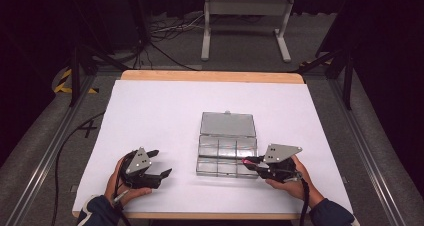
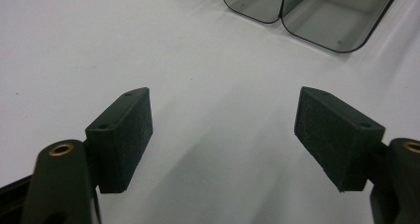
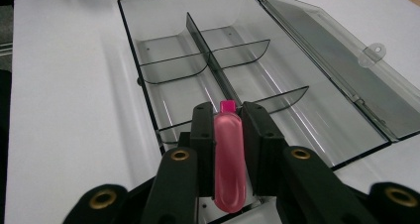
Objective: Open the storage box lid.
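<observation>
Pink and translucent, the small tube [image 3: 229, 157] is sitting clamped in the right claw [image 3: 229, 116] above the open organiser box [image 3: 148, 92] near the table's [image 1: 150, 116] front edge, poised for dropping in, while the left claw [image 2: 223, 130] is waiting agape, empty.

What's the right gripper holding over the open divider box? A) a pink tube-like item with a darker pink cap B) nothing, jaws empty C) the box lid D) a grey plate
A: in the right gripper view the right gripper is clamped on a pink capped tube, poised above the clear compartment box, whose lid lies open.
</observation>
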A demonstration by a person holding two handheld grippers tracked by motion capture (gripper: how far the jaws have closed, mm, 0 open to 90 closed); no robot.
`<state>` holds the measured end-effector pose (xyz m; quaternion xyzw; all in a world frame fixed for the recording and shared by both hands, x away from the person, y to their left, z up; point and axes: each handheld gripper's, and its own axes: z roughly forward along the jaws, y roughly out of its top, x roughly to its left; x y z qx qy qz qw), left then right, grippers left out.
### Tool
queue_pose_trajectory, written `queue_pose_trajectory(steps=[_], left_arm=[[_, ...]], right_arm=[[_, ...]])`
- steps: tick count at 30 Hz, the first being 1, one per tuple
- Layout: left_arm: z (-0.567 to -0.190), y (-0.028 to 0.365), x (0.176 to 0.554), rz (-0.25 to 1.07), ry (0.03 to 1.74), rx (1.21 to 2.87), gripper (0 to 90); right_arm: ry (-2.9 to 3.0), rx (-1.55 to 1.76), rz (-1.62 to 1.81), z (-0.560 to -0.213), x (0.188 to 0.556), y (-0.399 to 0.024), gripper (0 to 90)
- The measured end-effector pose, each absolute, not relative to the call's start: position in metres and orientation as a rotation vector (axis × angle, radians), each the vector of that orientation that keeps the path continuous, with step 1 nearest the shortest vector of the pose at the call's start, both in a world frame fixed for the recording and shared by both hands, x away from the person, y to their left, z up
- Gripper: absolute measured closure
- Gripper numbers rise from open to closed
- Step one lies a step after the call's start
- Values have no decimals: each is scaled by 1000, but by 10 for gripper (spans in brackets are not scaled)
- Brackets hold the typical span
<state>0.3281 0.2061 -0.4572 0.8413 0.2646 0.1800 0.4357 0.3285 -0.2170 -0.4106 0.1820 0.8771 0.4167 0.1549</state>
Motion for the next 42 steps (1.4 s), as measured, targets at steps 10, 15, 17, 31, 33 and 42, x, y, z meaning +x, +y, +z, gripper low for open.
queue_pose_trajectory(steps=[10, 15, 17, 31, 33, 42], left_arm=[[-457, 205, 328, 453, 655, 2098, 235], [-457, 205, 327, 458, 656, 2098, 235], [-457, 205, 327, 459, 651, 2099, 235], [-443, 174, 334, 454, 577, 2089, 255], [-443, 167, 337, 450, 561, 2099, 257], [-445, 141, 355, 454, 534, 2139, 263]], right_arm=[[2542, 525, 1156, -418, 330, -213, 766], [2544, 535, 1162, -419, 330, -215, 765], [2542, 538, 1165, -418, 330, -215, 750], [2469, 584, 1231, -405, 323, -228, 676], [2447, 606, 1242, -402, 324, -232, 661], [2371, 693, 1273, -394, 335, -247, 619]])
